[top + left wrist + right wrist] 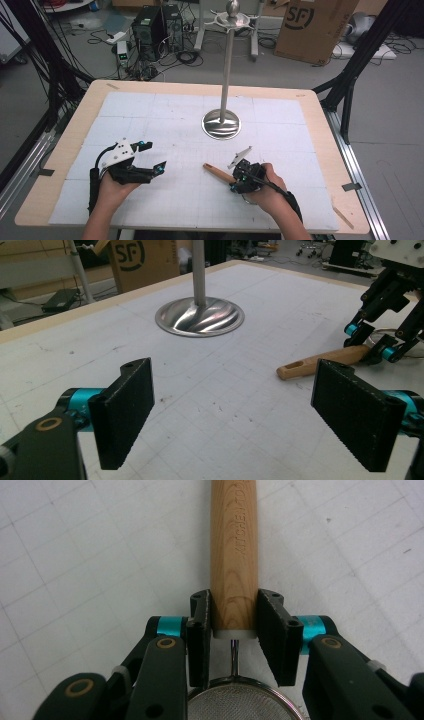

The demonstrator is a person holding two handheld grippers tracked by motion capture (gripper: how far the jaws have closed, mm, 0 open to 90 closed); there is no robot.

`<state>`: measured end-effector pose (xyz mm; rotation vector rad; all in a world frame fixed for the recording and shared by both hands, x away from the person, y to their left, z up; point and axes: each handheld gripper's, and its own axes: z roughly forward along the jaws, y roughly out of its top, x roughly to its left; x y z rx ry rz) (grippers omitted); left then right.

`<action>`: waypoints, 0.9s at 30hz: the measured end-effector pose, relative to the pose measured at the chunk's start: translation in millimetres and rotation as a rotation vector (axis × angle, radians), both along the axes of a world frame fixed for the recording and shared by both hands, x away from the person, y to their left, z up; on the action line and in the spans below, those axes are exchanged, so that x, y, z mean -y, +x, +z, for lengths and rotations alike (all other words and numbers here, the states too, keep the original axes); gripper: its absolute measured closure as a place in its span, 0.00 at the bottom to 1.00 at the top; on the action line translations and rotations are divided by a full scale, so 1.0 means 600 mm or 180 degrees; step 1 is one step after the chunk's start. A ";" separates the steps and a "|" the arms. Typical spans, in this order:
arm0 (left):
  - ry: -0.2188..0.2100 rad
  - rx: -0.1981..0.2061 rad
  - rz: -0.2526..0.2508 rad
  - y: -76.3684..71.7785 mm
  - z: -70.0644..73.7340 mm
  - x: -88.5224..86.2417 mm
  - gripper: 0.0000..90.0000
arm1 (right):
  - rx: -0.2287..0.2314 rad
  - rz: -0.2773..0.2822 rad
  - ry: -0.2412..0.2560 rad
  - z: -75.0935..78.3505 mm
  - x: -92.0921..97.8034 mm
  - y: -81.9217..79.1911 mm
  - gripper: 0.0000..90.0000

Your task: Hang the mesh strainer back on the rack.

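Right gripper (233,625): nearest the person, at right of the surface (165,210); jaws pinching the wooden handle (234,555) of a strainer at its lower end, one jaw on each side. Mesh bowl (240,706) of the strainer sits just behind the jaws, joined by a thin wire stem.
Left gripper (235,412): at left, apart from the strainer; jaws spread wide, holding nothing, above the gridded white surface.
Handle lies flat, its free end pointing toward the left gripper.
Metal stand (221,124): farther off, mid-surface; round base, upright pole.
Cardboard box (312,25): on the floor beyond.
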<state>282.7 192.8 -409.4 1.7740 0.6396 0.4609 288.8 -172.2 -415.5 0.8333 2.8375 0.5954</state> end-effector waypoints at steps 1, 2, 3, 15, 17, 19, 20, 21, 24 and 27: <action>-0.0007 -0.0001 0.0002 0.000 0.000 0.000 0.20 | 0.0000 0.0000 0.0000 0.000 0.000 0.000 0.74; -0.0006 0.0003 0.0001 0.000 0.000 -0.001 0.20 | 0.0012 0.0021 -0.0031 0.000 -0.001 0.002 0.72; -0.0008 0.0005 0.0003 0.000 0.000 -0.001 0.20 | 0.0009 0.0011 -0.0051 0.000 -0.002 0.002 0.70; -0.0024 0.0008 0.0004 -0.001 0.001 -0.001 0.20 | -0.0118 0.0032 -0.0282 0.004 -0.018 0.011 0.71; -0.0026 0.0006 0.0005 -0.001 0.001 0.000 0.20 | -0.0139 0.0043 -0.0311 0.004 -0.019 0.014 0.71; -0.0015 0.0004 -0.0001 -0.001 0.000 0.001 0.20 | -0.0168 0.0024 -0.0341 0.005 -0.023 0.014 0.71; -0.0009 0.0003 -0.0001 -0.001 0.000 0.001 0.20 | -0.0174 0.0041 -0.0361 0.005 -0.024 0.015 0.71; -0.0013 0.0003 -0.0006 -0.001 0.000 0.001 0.20 | -0.0186 0.0050 -0.0389 0.005 -0.026 0.016 0.72; -0.0009 0.0009 -0.0006 -0.001 0.001 0.001 0.20 | -0.0179 0.0130 -0.0484 0.007 -0.032 0.017 0.74; -0.0013 0.0006 -0.0003 -0.001 0.001 0.001 0.20 | -0.0178 0.0134 -0.0507 0.007 -0.034 0.015 0.75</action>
